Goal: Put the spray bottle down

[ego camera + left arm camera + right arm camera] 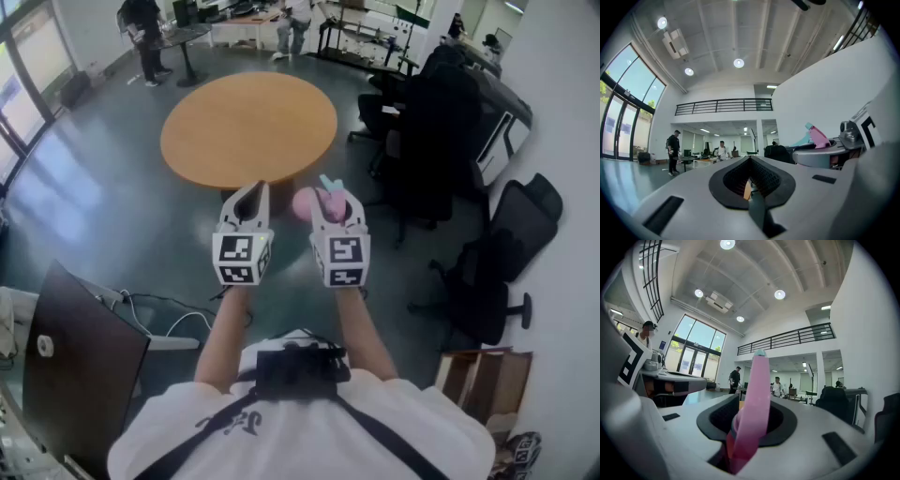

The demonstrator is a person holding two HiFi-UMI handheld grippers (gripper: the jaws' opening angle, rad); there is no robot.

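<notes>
A pink spray bottle (306,203) with a teal nozzle is clamped in my right gripper (335,208), held level in the air short of the round wooden table (248,127). In the right gripper view the bottle's pink trigger head (755,394) stands up between the dark jaws of the right gripper (752,422), which press on it. My left gripper (251,200) hovers just to the left, jaws together with nothing in them. In the left gripper view the left gripper (750,182) points at the far room, and the bottle (818,137) shows at the right.
Black office chairs (439,122) crowd the right side, another chair (497,267) nearer me. A dark panel (80,370) and floor cables (159,305) lie at left. A cardboard box (483,375) sits at bottom right. People stand at desks far behind the table (145,33).
</notes>
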